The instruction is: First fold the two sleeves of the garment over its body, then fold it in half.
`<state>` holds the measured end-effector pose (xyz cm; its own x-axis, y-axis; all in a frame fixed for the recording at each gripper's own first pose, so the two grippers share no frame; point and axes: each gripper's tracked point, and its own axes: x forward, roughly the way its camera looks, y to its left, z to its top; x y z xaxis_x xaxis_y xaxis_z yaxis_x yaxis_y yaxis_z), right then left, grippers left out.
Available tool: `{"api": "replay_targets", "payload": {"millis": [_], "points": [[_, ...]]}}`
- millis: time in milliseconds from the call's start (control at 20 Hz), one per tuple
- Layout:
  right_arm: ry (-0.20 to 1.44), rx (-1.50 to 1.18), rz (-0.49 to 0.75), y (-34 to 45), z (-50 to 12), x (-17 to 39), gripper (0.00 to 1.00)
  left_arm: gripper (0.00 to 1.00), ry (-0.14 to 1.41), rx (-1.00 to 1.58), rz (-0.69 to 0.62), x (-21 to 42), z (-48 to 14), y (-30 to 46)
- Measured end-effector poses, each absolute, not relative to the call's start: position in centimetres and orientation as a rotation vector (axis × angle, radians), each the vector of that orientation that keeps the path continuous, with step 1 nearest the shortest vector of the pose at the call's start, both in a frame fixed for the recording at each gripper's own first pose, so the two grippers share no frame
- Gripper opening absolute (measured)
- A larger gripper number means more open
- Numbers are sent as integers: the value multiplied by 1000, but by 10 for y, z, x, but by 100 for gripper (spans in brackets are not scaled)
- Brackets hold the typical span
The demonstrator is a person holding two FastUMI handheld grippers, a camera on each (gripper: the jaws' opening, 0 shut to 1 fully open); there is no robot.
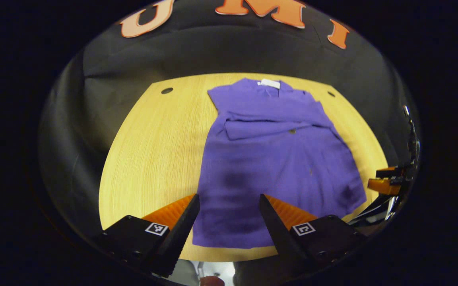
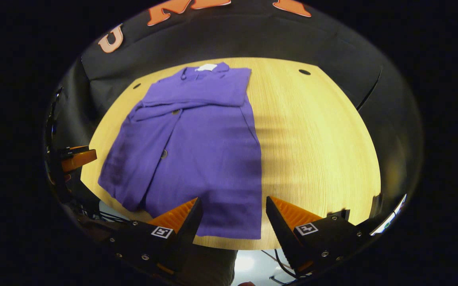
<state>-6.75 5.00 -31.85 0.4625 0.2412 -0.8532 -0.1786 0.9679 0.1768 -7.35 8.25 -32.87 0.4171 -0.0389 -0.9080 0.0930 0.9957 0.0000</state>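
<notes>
Garment: a purple button-front shirt [image 1: 276, 159] lay flat on the counter [image 1: 153, 159], collar towards the booth wall, hem towards the near edge.
Sleeves: both were folded in across the chest, forming a band [image 1: 268, 125] below the collar; in the right gripper view the same band [image 2: 197, 99] crossed the upper part of the shirt [image 2: 197, 147].
Collar: a white tag [image 1: 270, 83] showed at the neck.
Body: not yet folded in half; the lower part was spread out full length, with the hem close to the near edge of the counter.
Counter: light wood, with a small dark hole [image 1: 167, 90] near each far corner.
Left gripper [image 1: 229, 214]: hung above the hem near the shirt's left side, jaws apart, nothing between them.
Right gripper [image 2: 233, 216]: hung above the hem at the shirt's right corner, jaws apart, nothing gripped; the counter [image 2: 316, 139] lay bare beyond it.
Other gripper seen: in the left gripper view the right gripper [image 1: 388, 180] showed at the far right edge, beside the shirt's right hem corner.
</notes>
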Motion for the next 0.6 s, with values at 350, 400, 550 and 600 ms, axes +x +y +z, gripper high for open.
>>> {"api": "replay_targets", "payload": {"millis": [350,400,550,600], "points": [[1172,89,245,45,-347,-93,95,98,1348,-18,-44,-104,-369,99],[1182,95,246,45,-349,-96,96,98,1368,-30,-41,-103,-377,100],[1210,89,247,45,-357,-104,95,99,1423,-61,-17,-115,-391,105],[1216,87,252,47,-359,-107,96,99,1429,-58,-13,-117,-396,106]]}}
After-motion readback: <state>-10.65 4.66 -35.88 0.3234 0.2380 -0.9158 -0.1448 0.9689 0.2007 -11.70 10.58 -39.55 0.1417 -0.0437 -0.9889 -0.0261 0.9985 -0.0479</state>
